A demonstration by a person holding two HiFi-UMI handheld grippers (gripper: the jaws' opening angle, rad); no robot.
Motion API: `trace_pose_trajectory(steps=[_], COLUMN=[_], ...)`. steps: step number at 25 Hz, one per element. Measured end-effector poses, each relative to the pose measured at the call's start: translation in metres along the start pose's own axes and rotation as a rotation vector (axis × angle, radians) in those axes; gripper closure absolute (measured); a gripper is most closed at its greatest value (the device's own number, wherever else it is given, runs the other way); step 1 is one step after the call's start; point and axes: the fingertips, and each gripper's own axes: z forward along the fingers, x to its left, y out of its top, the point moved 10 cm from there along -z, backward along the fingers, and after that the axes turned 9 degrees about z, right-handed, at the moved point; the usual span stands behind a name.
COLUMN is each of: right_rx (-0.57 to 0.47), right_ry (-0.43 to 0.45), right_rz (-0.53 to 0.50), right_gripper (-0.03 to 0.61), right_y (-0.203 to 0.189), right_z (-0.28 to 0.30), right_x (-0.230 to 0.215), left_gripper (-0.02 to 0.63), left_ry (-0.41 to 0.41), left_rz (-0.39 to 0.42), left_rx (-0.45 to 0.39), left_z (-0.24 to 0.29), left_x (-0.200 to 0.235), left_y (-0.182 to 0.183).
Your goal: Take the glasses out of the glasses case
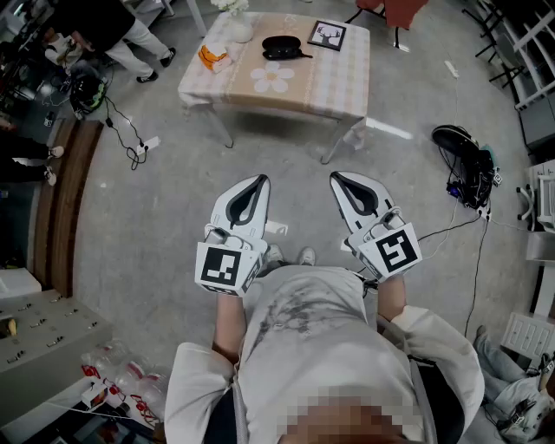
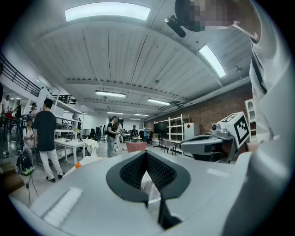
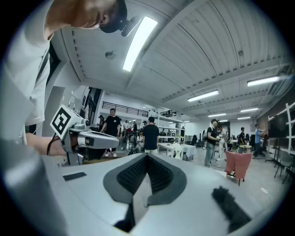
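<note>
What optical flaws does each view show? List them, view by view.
Head view: wide-angle bending, dim edges, table sharp. Left gripper view: fisheye, black corners, ceiling lamp blown out. Right gripper view: same fisheye, lamp strip glaring, tongs slightly soft.

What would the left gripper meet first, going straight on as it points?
Likely the table; the left gripper has only bare floor before it, though height is unclear.

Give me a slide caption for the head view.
Left gripper and right gripper held shut and empty, well short of the table bearing the black glasses case.
</note>
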Motion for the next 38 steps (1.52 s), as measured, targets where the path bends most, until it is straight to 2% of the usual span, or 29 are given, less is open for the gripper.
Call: trace_pose_trajectory(steps=[8, 21, 30, 38], right_rx=[0.000, 0.014, 0.048, 0.072], right_ry=[-0.006, 0.004, -0.001, -0.029], right_rz=[0.017, 0.046, 0.027, 0.017], right_gripper=[0.561, 0.561, 0.561, 0.561], right_y=[-0.002, -0.010, -0.012, -0.009], right_z=[-0.007, -0.029, 0.001, 0.040], right_x=[-0.010, -0.030, -0.038, -0.056], left_gripper=[0.606, 0.606, 0.606, 0.606], left_ry=[0.012, 0.028, 0.029, -0.019], left_rz=[-0.011, -0.019, -0.023, -0.028], left_rx=[-0.015, 0.025, 0.028, 0.028], left_z=[0.008, 0.016, 0.030, 0.067], left_x=[-0.012, -0.039, -0.016, 0.023], left_y=[0.003, 0.001, -0.007, -0.017])
